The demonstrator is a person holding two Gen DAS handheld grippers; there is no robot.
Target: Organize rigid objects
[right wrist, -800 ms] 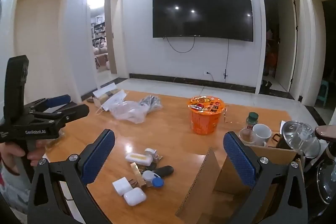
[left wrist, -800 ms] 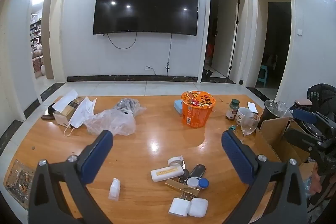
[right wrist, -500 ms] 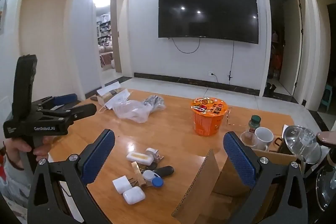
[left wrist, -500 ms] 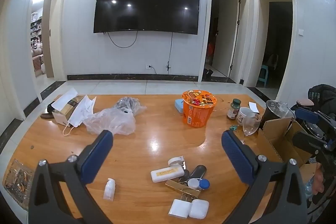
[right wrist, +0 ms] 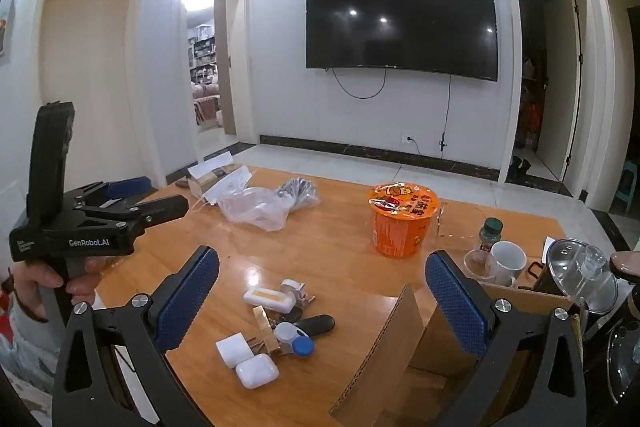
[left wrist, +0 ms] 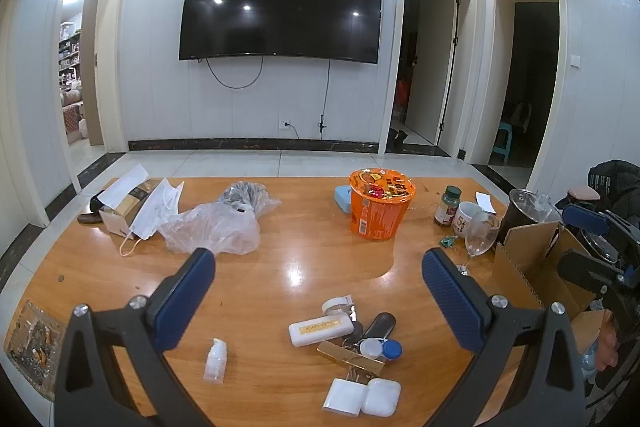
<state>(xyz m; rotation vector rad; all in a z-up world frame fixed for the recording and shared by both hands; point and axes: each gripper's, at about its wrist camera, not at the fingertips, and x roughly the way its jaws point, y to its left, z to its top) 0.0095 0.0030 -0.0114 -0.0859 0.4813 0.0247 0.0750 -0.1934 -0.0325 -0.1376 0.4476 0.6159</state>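
A cluster of small rigid items lies near the table's front edge: a white bar-shaped case (left wrist: 321, 326), a gold bar (left wrist: 351, 354), a contact lens case (left wrist: 381, 348), a black fob (left wrist: 379, 326), a white charger (left wrist: 344, 396), a white earbud case (left wrist: 381, 397) and a small white bottle (left wrist: 215, 360). They also show in the right wrist view, earbud case (right wrist: 257, 370) nearest. My left gripper (left wrist: 318, 301) is open and empty above them. My right gripper (right wrist: 322, 299) is open and empty, above an open cardboard box (right wrist: 404, 355).
An orange noodle cup (left wrist: 380, 203), a jar (left wrist: 447, 206), a mug (left wrist: 466, 219) and a wine glass (left wrist: 478, 237) stand at the back right. A plastic bag (left wrist: 216, 225), face masks and a small box (left wrist: 128, 205) lie at the back left. An ashtray (left wrist: 32, 345) sits at the left edge.
Both grippers have lifted and tilted slightly, so the table items sit lower in view. Both stay open and empty.
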